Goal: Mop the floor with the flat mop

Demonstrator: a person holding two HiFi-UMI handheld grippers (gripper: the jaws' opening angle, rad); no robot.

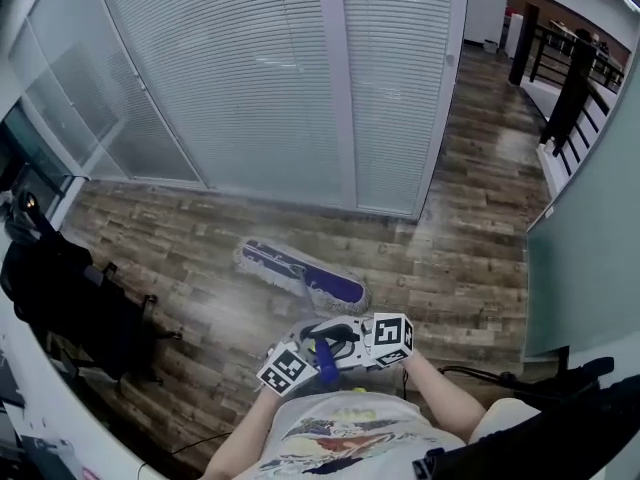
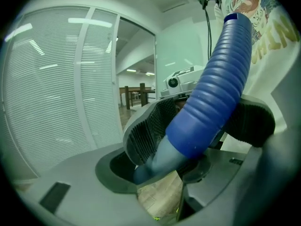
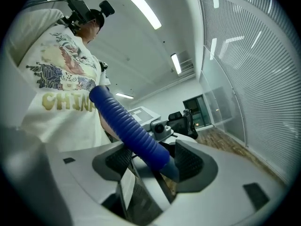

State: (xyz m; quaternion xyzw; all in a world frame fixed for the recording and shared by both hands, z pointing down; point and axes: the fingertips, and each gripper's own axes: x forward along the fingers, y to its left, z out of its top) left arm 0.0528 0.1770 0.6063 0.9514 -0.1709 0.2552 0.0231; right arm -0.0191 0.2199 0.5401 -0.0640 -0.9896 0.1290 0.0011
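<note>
Over at the left a black chair point(image 1: 70, 303) stands well apart from the work. In front of the person's chest, the left gripper point(image 1: 318, 356) is clamped on the blue ribbed handle point(image 1: 326, 362) of the flat mop. Its own view shows the grip wedged between the two dark pads point(image 2: 146, 133). The mop head point(image 1: 300, 273) lies flat on the wooden floor point(image 1: 480, 268) just ahead of the person, set at a slant and near the white blinds point(image 1: 250, 78). Touching the left tool, the right gripper point(image 1: 350, 344) is also closed round the same handle, pads on either side where the ribbed grip meets the shaft. To my eye the two holds sit very close together, which gives little leverage. Spreading them along the handle would steer the head better. I'd keep the head pressed flat and push it in overlapping strokes along the planks. I'd turn it before it meets the blinds. Further right, a black cable point(image 1: 480, 374) trails on the floor by the green wall point(image 1: 590, 258), and I'd stop each pass short of it.
</note>
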